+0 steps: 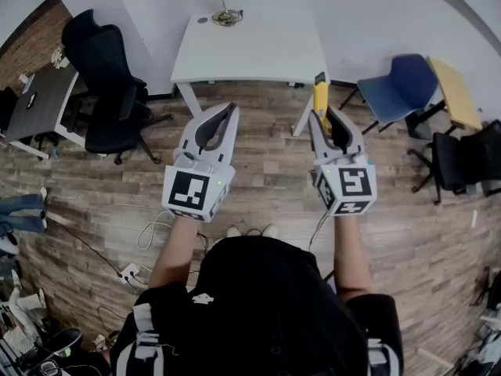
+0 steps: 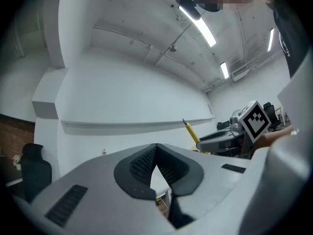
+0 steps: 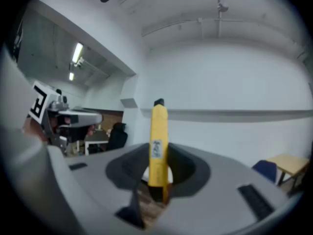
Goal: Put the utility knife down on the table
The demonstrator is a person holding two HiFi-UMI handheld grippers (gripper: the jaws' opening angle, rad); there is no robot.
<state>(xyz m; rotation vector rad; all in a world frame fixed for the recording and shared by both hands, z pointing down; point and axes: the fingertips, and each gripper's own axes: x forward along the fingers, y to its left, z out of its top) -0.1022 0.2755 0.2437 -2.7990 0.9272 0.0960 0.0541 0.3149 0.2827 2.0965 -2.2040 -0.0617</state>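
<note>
Right tool (image 1: 327, 124) is clamped on the yellow knife (image 1: 320, 96), held level, tip pointing forward, up in the air by the near right corner of the white tabletop (image 1: 250, 49). Left tool (image 1: 227, 114) alongside, jaws closed together, nothing in them.

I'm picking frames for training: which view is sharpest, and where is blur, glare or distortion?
Head view: sharp, evenly lit, but the fisheye bends the floor planks toward the edges. Left gripper view: fairly sharp, ceiling light strips glare white, corners dark. Right gripper view: softest; the utility knife and its label are blurred.
</note>
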